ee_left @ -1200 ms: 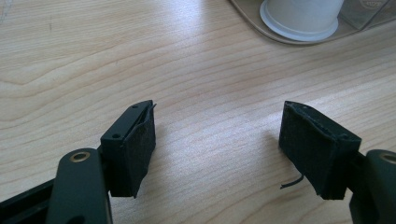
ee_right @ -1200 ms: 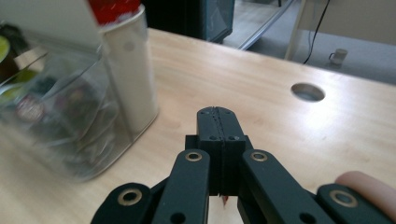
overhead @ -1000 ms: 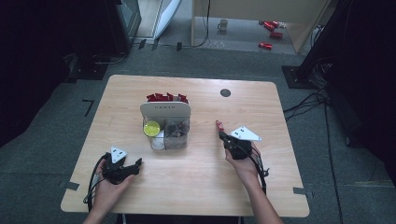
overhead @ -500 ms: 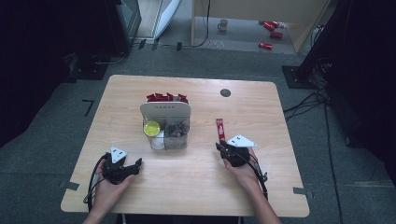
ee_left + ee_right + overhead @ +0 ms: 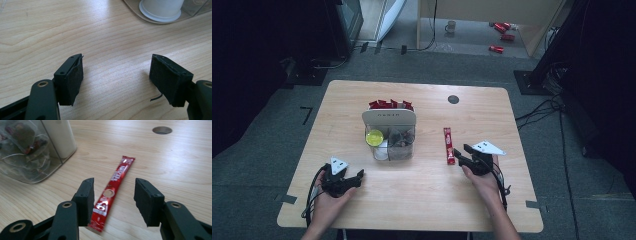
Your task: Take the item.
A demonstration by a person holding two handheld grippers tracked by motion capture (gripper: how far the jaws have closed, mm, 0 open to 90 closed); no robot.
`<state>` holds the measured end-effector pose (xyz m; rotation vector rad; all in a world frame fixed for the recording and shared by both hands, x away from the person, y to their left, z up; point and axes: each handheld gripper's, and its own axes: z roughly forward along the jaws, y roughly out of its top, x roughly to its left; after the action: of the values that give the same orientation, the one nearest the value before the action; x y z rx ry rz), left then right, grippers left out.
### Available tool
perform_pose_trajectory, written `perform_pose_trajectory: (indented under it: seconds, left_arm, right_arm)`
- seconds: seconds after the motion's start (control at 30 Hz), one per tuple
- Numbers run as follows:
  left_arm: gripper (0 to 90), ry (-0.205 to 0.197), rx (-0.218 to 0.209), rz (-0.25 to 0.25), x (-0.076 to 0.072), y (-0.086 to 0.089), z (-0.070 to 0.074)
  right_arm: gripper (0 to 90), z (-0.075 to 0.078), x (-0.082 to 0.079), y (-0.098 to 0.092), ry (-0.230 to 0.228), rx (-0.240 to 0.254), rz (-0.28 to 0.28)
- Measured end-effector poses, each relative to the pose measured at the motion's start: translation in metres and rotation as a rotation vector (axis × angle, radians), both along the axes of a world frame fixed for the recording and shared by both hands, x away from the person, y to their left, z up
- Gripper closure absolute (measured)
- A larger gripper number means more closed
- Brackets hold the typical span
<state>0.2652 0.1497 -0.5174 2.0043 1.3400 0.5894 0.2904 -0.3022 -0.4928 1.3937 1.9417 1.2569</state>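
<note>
Red sachet point(image 5: 448, 145) flat on worktop point(image 5: 422, 200), right of clear organizer point(image 5: 389, 135), apart from it. High view: right claw point(image 5: 458, 155) at sachet's near end; left claw point(image 5: 357, 176) low on worktop's near left, holding nothing.

Left claw view: left claw point(image 5: 116, 75) spread wide over bare wood; white cup point(image 5: 161, 8) in organizer beyond.

Right claw view: right claw point(image 5: 113, 195) apart, jaws just been opening; sachet point(image 5: 113, 187) lies between them, near end beside left pad, not pinched. Organizer point(image 5: 30, 152) at left, hole point(image 5: 162, 130) far off.
</note>
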Motion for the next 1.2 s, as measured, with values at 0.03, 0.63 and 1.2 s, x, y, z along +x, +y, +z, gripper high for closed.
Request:
perform_pose_trajectory:
  seconds: [0.03, 0.63, 1.2]
  left_arm:
    - [27.7, 0.0, 0.0, 0.0, 0.0, 0.0, 0.0]
    - [27.7, 0.0, 0.0, 0.0, 0.0, 0.0, 0.0]
    - [27.8, 0.0, 0.0, 0.0, 0.0, 0.0, 0.0]
  right_arm:
    - [49.1, 0.0, -0.001, -0.003, 0.001, 0.001, -0.006]
    - [13.2, -0.005, -0.022, -0.052, 0.076, -0.043, -0.111]
    - [1.6, -0.025, -0.05, -0.09, 0.164, -0.065, -0.144]
